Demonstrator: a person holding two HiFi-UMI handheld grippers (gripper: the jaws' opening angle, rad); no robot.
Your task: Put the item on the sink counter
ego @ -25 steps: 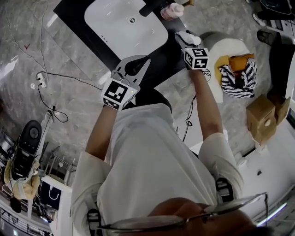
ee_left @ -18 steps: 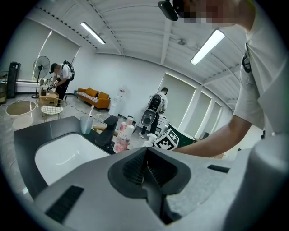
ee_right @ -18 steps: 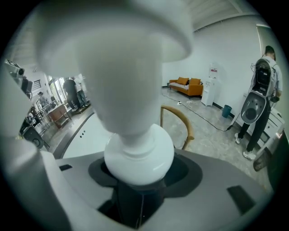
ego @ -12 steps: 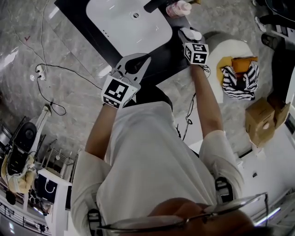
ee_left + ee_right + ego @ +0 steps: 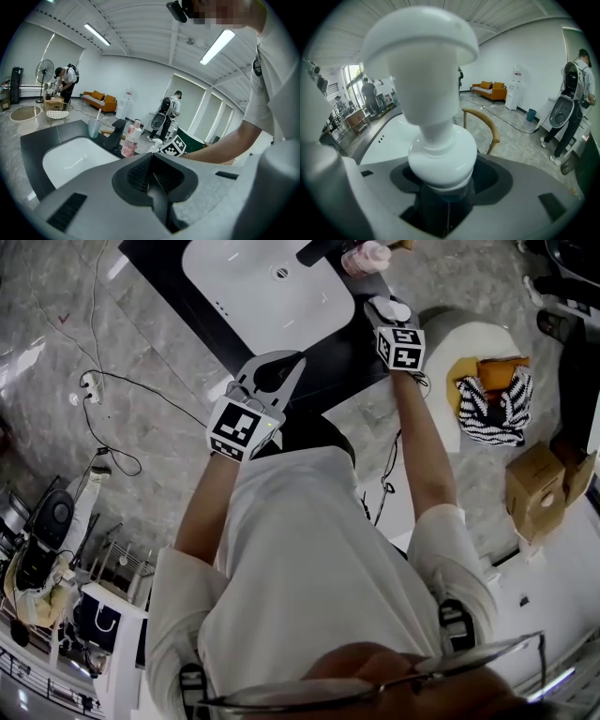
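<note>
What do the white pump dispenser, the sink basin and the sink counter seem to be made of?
White pump dispenser: probably plastic, smooth and glossy, with soft highlights on its moulded head and collar.
Sink basin: looks like glazed ceramic, glossy white with a bright reflection; another moulded material is possible.
Sink counter: dark, smooth and faintly reflective. It may be stone or a composite; I cannot tell which.

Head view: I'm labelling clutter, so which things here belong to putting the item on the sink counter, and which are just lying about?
Job in hand:
white pump bottle
right gripper, jaws opening around the bottle
black sink counter

Lying about:
pink bottle
striped cloth
cardboard box
floor cable
left gripper, jaws shut, empty
</note>
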